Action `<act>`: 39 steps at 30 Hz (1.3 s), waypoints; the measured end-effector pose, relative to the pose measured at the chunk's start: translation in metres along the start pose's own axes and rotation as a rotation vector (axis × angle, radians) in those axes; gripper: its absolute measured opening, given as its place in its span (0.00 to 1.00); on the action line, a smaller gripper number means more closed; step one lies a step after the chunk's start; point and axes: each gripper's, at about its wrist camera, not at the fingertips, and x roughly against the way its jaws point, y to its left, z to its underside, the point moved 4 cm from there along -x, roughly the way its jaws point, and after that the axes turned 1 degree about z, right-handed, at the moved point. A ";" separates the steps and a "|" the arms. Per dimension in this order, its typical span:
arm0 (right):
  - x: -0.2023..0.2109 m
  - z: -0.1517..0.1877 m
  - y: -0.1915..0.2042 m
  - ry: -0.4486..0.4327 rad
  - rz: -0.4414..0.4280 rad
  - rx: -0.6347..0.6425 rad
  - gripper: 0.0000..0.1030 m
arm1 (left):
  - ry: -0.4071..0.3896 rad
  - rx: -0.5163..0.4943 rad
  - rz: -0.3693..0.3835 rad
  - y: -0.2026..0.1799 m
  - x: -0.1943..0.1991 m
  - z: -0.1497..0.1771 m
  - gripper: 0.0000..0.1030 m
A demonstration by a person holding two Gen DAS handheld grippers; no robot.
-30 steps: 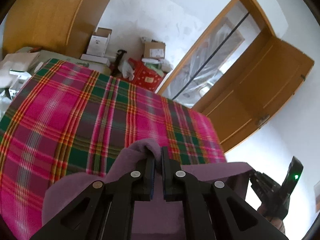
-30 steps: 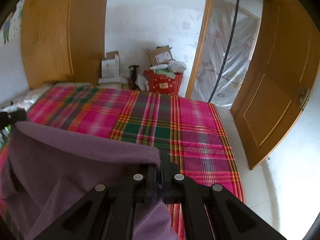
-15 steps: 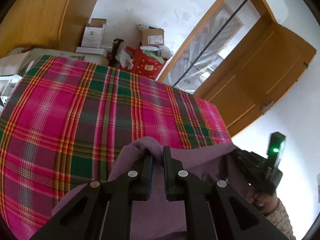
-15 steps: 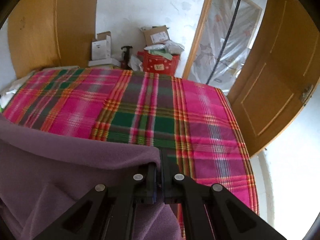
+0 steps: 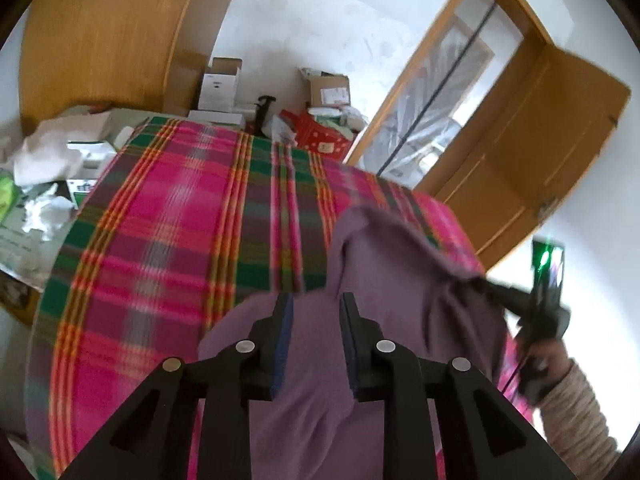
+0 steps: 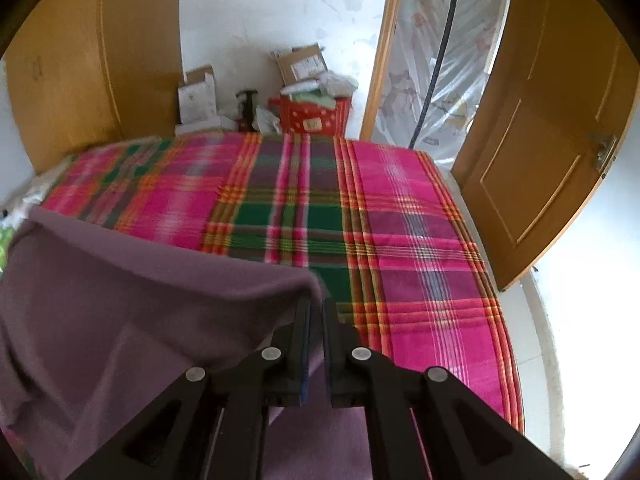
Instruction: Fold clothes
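While the purple garment (image 5: 384,280) hangs over the near end of the plaid bed (image 5: 180,216), things stand so:
Left tongs (image 5: 315,312): jaws just opening, parted, cloth below them, unpinched.
Right tongs (image 6: 315,312): closed on the garment's top corner.
Garment's lie: upper edge runs left to right between both tongs.
Nearer hand: right.
Around: boxes (image 6: 200,96), open door (image 6: 560,128) far off; nothing blocks.

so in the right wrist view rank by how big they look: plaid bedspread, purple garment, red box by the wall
1. plaid bedspread
2. purple garment, nearer the camera, so it looms large
3. red box, far off
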 end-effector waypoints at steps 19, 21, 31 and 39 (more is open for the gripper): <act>0.118 0.122 0.099 -0.074 -0.363 0.051 0.29 | 0.046 -0.325 -0.181 -0.036 0.015 0.104 0.29; 0.111 0.134 0.110 -0.043 -0.373 0.062 0.30 | 0.050 -0.344 -0.222 -0.037 0.010 0.110 0.29; 0.082 0.159 0.141 0.082 -0.536 -0.026 0.66 | 0.052 -0.351 -0.360 -0.023 -0.003 0.120 0.29; 0.057 0.146 0.145 0.090 -0.431 -0.107 0.67 | 0.074 -0.332 -0.372 -0.020 -0.020 0.111 0.29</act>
